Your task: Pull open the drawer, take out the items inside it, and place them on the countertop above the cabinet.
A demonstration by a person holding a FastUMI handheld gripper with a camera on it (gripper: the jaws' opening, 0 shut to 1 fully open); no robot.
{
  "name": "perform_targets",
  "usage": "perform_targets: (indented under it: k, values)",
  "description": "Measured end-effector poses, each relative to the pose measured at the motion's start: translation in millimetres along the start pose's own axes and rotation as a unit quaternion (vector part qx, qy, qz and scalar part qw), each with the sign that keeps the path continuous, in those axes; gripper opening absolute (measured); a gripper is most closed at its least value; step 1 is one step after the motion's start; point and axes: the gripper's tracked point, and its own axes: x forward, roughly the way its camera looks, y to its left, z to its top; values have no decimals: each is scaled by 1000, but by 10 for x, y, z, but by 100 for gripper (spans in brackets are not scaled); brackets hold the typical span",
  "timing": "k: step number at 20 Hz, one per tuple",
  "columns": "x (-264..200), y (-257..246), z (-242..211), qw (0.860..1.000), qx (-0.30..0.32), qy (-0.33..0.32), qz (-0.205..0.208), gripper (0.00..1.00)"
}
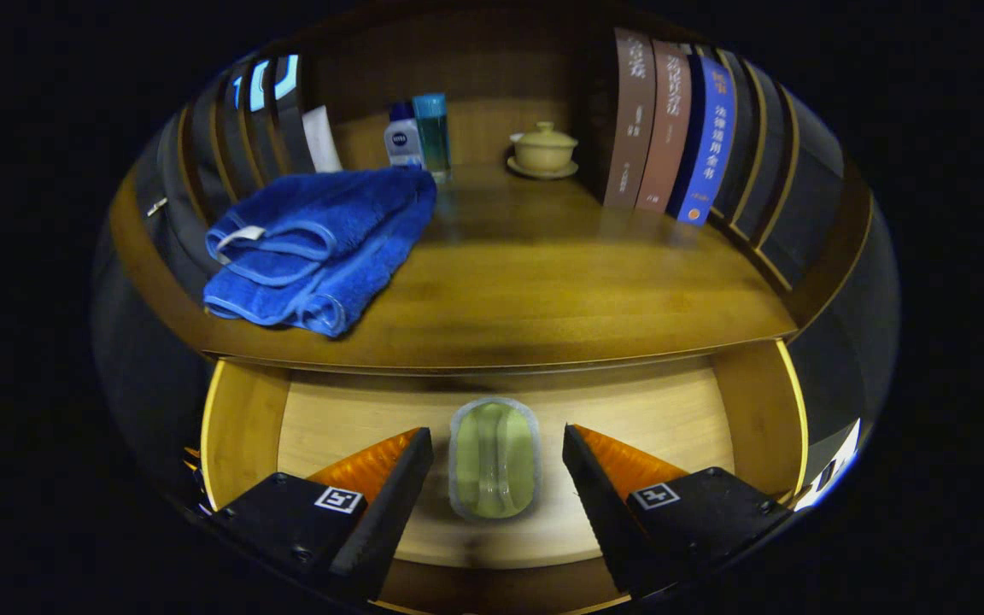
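Your gripper (498, 457) jaws wide open, straddling the green soap box (494, 459) in the open drawer (338, 410) — not touching it — blue towel (321, 243) on tabletop (543, 282)

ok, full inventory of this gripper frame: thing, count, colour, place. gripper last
drawer: 1, light wood, pulled open below the countertop
green container: 1, translucent green with a pale rim, on the drawer floor between the fingers
countertop: 1, brown wood, above the drawer
towel: 1, blue, folded, on the countertop beyond the left finger
bottles: 2, one white with dark cap, one teal, behind the towel
lidded cup on saucer: 1, beige, at the back of the countertop
books: 3, two brown and one blue, upright beside the cup
gripper: 1, open, fingers either side of the container, not touching it
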Motion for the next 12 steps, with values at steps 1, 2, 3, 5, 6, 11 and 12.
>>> perform_targets:
  k: [1, 2, 3, 5, 6, 11, 12]
  values:
    - [70, -21, -35, 1000, 2, 16, -2, 98]
    - [131, -14, -69, 1000, 4, 28, 0, 94]
    - [155, -38, -82, 999, 3, 38, -3, 90]
    - [245, -57, -110, 999, -3, 51, -8, 81]
    - [272, -45, -148, 998, -9, 62, -10, 75]
    - [377, -10, -235, 994, -40, 98, -17, 63]
    - [431, -8, -266, 994, -41, 99, -19, 56]
